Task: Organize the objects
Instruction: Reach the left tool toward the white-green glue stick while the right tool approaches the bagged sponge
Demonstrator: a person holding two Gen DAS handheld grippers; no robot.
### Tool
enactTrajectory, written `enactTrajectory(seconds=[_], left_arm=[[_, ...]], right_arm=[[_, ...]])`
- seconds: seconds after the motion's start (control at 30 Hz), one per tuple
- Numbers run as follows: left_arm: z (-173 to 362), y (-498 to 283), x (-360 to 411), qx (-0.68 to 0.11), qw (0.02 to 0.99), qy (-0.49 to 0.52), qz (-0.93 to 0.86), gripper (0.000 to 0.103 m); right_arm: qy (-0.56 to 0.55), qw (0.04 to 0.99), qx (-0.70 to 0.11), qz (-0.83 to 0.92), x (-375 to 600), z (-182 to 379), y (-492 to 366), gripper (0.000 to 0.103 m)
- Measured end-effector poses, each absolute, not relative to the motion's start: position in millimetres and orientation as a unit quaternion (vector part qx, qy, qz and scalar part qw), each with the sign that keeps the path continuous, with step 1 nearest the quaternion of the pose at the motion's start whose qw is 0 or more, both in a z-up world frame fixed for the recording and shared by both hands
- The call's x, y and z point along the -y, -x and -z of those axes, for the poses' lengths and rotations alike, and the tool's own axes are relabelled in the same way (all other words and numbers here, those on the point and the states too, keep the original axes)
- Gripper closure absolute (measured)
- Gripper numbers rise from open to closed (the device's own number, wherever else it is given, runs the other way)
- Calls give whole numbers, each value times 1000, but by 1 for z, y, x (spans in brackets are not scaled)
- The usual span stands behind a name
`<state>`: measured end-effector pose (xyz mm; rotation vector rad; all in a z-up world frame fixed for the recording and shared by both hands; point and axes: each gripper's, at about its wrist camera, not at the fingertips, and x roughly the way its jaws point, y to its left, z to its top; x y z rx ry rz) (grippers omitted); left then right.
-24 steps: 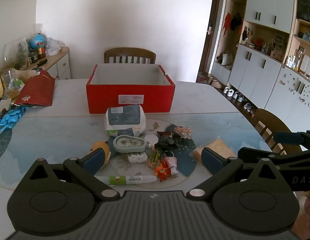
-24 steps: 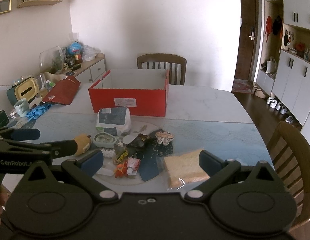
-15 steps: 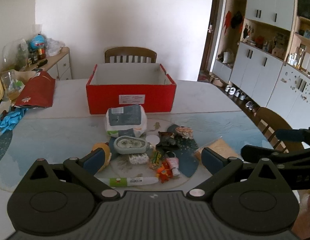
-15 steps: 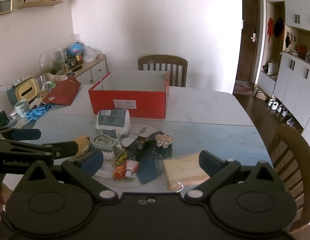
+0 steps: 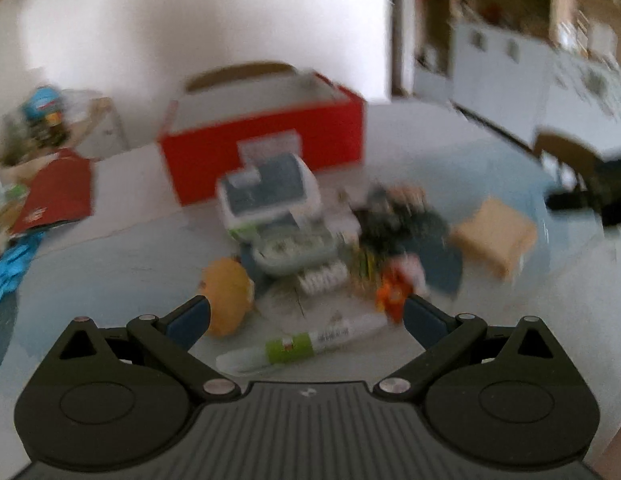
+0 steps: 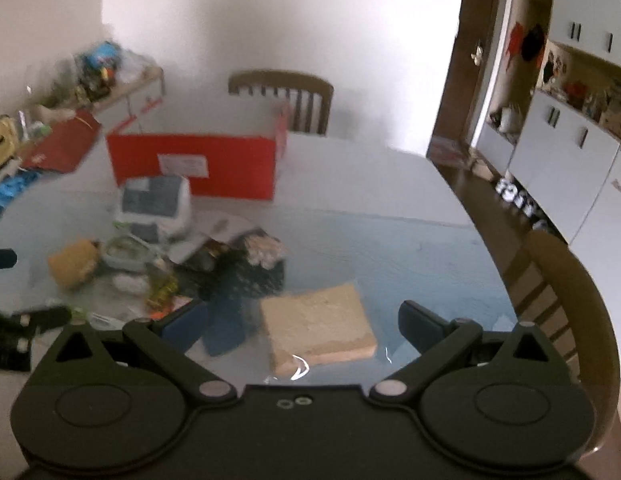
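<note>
Both views are blurred by motion. A pile of small items lies on the table in front of an open red box (image 5: 262, 148) (image 6: 194, 164). In the left wrist view my left gripper (image 5: 306, 320) stands open above a white tube with a green band (image 5: 298, 346), a yellow round object (image 5: 228, 296) by its left finger. A wipes pack (image 5: 266, 192) and a pale oval case (image 5: 290, 250) lie beyond. My right gripper (image 6: 304, 322) is open over a bagged slice of bread (image 6: 316, 326) (image 5: 492, 238). Neither holds anything.
Wooden chairs stand behind the box (image 6: 282, 96) and at the table's right edge (image 6: 566, 300). A red bag (image 5: 54, 192) and blue gloves (image 5: 8, 268) lie at the left. White cabinets (image 6: 570, 148) line the right wall.
Both grippers have dropped closer to the pile and tilted. The left one now hangs over the tube, the right one over the bread. Jaws stay wide apart.
</note>
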<state>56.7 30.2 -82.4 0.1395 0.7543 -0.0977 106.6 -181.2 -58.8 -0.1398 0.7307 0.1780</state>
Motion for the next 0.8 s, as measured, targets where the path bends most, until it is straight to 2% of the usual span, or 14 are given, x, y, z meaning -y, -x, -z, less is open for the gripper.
enactTrajectory(seconds=[0.2,0.47,0.6,0.7,0.8], left_arm=[[119,-65,-31,-392,902,-135,119,1],[129,-77,-33,-401,886,-161,168,2],[131,-84,-32,-401,879,-179,185,9],[135,-88,-33,-410,872,-188,191,24],[139,-90,-34,-421,864,-196,194,29]], right_arm=[[89,918,-385,-44,175,91,-145,1],[55,910,-411,6,177,113,-190,1],[50,905,-422,23,172,121,-207,1],[54,900,-431,34,168,128,-218,1],[68,892,-444,47,164,141,-227,1]])
